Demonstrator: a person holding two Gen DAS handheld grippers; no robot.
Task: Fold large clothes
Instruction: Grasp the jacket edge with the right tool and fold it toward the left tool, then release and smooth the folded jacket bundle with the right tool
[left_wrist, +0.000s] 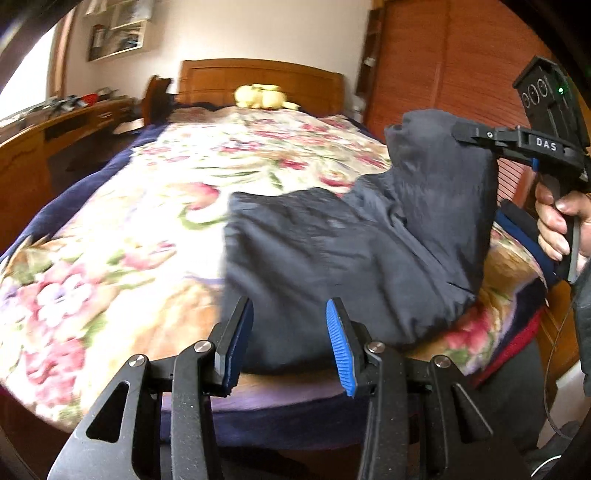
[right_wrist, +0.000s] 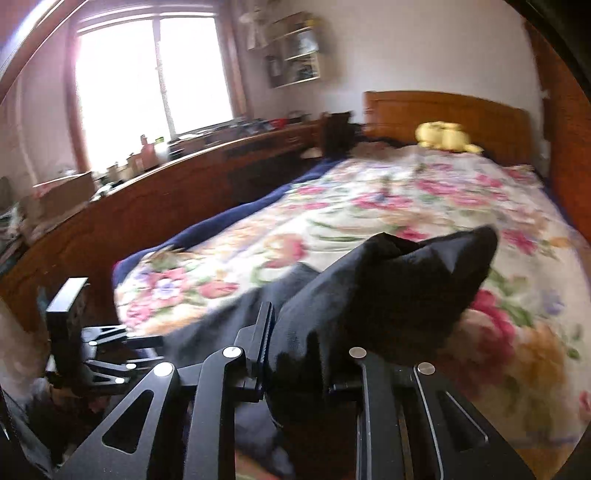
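Two grippers over one bed, and only one has anything in it; the right gripper (right_wrist: 299, 354) is pinching a bunched fold of the dark jacket (left_wrist: 332, 258), holding that part up off the floral bedspread (left_wrist: 129, 240) so it stands in a tall hump on the right side; in the left wrist view you can see it from the side, black frame with "DAS" on it, a hand (left_wrist: 557, 225) wrapped around the grip, fabric draped over its tips; the rest of the jacket lies flat across the near end of the bed, close to the foot edge; the left gripper (left_wrist: 290, 343) hangs just above that near edge with its jaws spread apart, blue pads (left_wrist: 341, 347) facing each other and nothing between them, the jacket showing behind the gap but not touching as far as I can tell; further back there's a yellow plush toy (left_wrist: 264, 96) sitting against the wooden headboard (left_wrist: 258, 79); a long wooden desk (right_wrist: 207, 166) runs along the left wall under a bright window (right_wrist: 147, 77); both views are pretty blurry.
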